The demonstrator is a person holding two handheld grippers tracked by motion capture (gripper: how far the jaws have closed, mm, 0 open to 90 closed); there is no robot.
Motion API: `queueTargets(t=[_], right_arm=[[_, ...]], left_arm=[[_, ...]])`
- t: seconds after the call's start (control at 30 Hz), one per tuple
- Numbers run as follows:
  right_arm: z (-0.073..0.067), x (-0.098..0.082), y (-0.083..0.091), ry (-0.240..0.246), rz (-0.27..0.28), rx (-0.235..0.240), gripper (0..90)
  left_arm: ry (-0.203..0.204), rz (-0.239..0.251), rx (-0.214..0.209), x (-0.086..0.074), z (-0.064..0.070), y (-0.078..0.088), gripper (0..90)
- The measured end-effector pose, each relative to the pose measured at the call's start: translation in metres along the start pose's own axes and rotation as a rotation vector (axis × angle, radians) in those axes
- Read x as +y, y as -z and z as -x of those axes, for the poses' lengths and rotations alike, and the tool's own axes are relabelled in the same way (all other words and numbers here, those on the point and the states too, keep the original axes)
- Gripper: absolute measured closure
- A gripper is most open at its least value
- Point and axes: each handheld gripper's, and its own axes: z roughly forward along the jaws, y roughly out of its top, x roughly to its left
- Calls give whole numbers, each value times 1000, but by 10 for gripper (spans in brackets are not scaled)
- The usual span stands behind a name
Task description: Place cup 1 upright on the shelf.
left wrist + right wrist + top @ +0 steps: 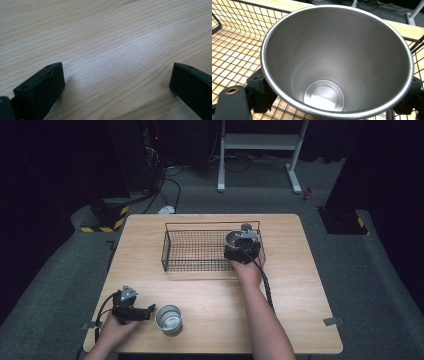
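A black wire basket (167,251) stands in the middle of the wooden table (300,285). At its right end my right gripper (242,243) is shut on a steel cup (233,239), which is inside the basket. In the right gripper view the cup (337,62) stands upright and empty, with a black jaw pressed on each side, over the basket's mesh (234,50). A second steel cup (168,318) stands near the table's front left. My left gripper (150,312) lies just left of it, open, its jaws wide apart over bare wood (112,37).
The table's front edge runs close behind the left gripper. Beyond the far edge are grey carpet, cables, black-and-yellow marked bases (106,220) and a white stand (260,142). A cable trails from the right gripper along the forearm (267,290).
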Motion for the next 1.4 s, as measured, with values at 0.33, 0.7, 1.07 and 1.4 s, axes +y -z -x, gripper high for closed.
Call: queueTargets(t=[0.33,0.7,1.07,1.4], right_arm=[[1,2,6,1,10,1,103],[1,2,12,0,6,3,99],[3,-7,19,-9,14,-1,100],[2,-7,32,14,31,5,100]], left_arm=[[0,-1,0,0,0,0,2],[1,-1,0,0,0,0,3],[2,0,-1,0,0,0,2],[1,0,-1,0,0,0,3]])
